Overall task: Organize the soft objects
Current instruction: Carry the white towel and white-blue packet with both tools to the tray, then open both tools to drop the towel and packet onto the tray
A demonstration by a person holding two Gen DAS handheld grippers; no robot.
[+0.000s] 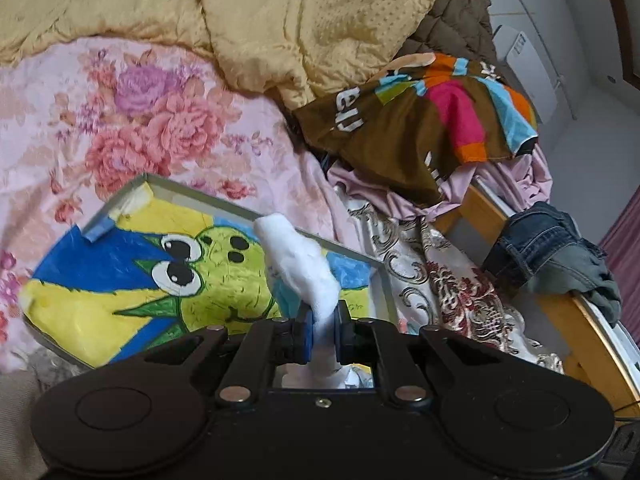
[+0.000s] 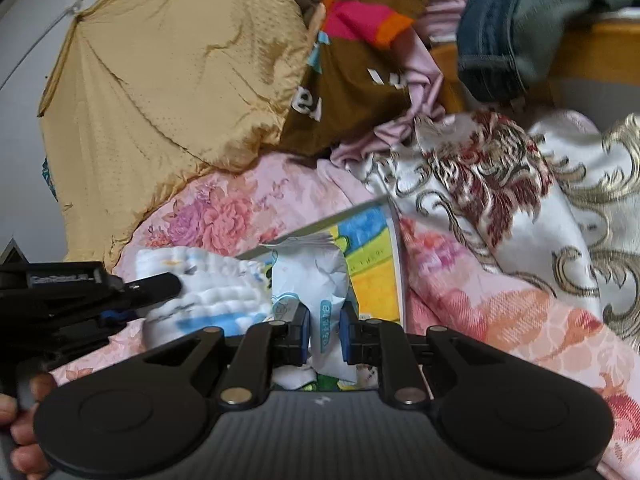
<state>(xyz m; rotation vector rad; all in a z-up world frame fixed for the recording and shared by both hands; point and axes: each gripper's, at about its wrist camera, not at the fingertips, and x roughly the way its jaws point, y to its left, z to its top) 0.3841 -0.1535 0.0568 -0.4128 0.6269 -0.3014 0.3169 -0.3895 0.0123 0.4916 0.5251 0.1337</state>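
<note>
Over painted tray [image 1: 72, 216]: left tongs [image 1: 323, 320] clench fluffy white cotton [image 1: 298, 258]; right tongs [image 2: 325, 326] pinch crinkly packet [image 2: 316, 276].

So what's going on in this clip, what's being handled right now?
A person is working over a messy bed with a handheld gripper in each hand. The left gripper is shut on a white fluffy wad, held above a framed cartoon frog painting lying on the pink floral bedsheet. The right gripper is shut on a crinkled white plastic packet. Clothes and a yellow quilt are heaped behind; nothing looks sorted yet.
</note>
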